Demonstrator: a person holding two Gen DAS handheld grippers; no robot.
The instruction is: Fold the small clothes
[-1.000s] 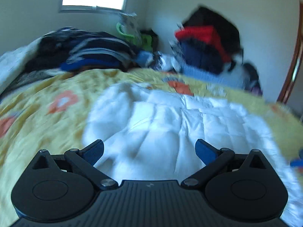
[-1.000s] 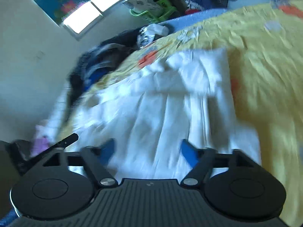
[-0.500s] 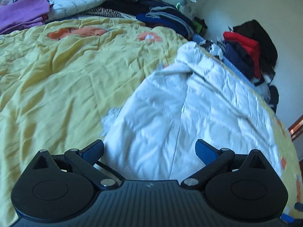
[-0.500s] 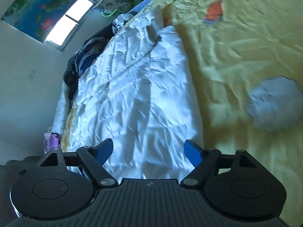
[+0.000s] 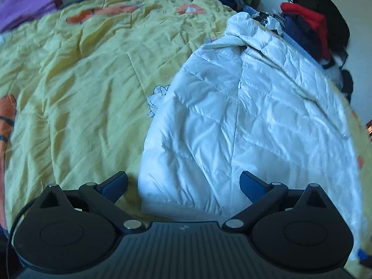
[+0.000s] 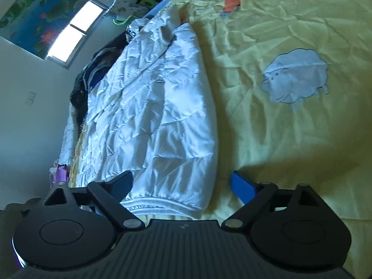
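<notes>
A white quilted puffer jacket (image 5: 244,116) lies spread flat on a yellow bedspread (image 5: 81,93); it also shows in the right wrist view (image 6: 151,116). My left gripper (image 5: 183,183) is open, its jaws wide apart, low over the jacket's near left hem corner. My right gripper (image 6: 181,183) is open over the jacket's near right hem corner, where the elastic hem band (image 6: 162,202) shows. Neither gripper holds anything.
Piles of dark, red and blue clothes (image 5: 309,28) sit at the far edge of the bed by the wall. Purple fabric (image 5: 25,7) lies at the far left. The bedspread (image 6: 290,127) has a pale blue sheep print (image 6: 295,79). A window (image 6: 74,30) is on the wall.
Both grippers have swung outward and down from over the jacket's middle to its two near hem corners. They stayed open. The jacket has not visibly moved.
</notes>
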